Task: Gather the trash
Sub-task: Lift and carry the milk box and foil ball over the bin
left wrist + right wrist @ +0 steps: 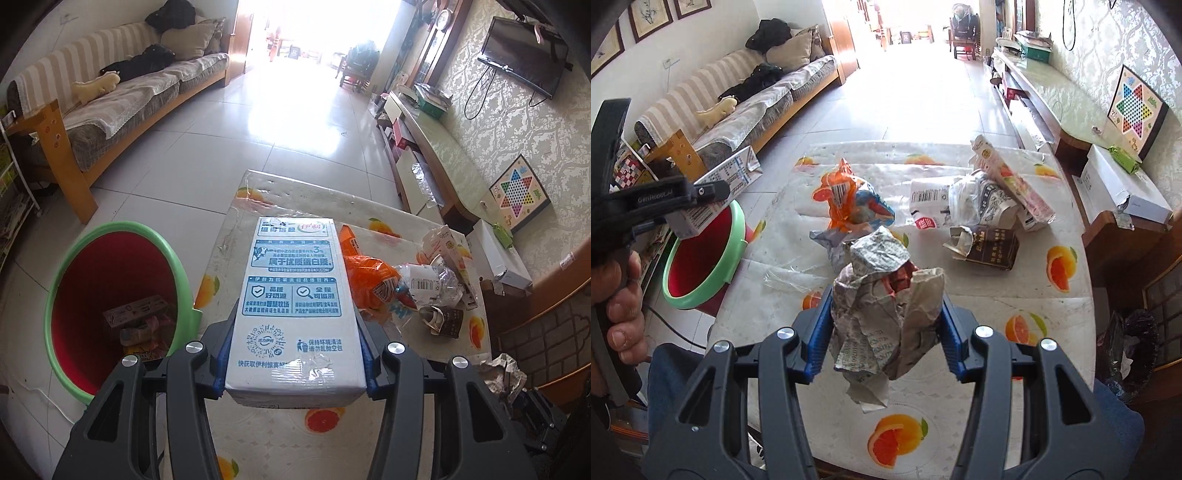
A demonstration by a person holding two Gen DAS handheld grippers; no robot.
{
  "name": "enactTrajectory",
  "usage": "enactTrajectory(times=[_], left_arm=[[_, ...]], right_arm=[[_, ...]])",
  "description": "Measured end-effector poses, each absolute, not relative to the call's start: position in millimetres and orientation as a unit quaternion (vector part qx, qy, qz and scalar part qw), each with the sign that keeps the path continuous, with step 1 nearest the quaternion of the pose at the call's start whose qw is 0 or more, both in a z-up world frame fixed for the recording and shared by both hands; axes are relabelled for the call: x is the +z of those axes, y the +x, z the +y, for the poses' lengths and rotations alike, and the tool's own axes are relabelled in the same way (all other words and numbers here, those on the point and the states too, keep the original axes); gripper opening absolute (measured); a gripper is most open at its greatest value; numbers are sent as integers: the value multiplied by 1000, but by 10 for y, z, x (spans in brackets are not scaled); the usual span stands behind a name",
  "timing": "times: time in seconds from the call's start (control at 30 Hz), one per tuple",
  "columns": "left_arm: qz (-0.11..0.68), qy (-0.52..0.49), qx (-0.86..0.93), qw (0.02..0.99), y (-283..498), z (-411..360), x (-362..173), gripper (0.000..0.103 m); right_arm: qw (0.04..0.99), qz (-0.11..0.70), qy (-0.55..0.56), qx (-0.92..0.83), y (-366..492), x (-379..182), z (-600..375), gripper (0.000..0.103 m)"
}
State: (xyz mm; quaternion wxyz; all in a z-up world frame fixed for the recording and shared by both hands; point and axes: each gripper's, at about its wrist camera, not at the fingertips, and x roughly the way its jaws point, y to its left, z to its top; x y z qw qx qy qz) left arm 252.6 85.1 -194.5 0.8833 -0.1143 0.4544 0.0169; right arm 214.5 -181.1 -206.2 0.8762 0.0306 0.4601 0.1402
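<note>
Left tool (295, 354) clamps the milk carton (295, 295), right tool (886, 332) clamps crumpled newspaper (882, 314); carry both over the bin (122, 295) before releasing, carton first.

A striped sofa (122, 92) with cushions stands left of the tiled floor (295, 122); a wall-mounted television (524, 55) and a Chinese checkers board (519, 192) occupy the right.

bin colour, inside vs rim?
The bin is red inside with a light green rim; clearest in the left wrist view.
</note>
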Motion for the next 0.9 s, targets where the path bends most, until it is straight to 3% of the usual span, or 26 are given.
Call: enactTrajectory(times=[0.43, 0.9], left_arm=[[416, -118, 33, 901, 1959, 1285, -1654, 49], [402, -139, 87, 901, 1765, 1961, -1626, 49]], right_arm=[[902, 402, 3, 159, 2077, -1469, -1490, 50], [897, 382, -20, 219, 2102, -1271, -700, 50]])
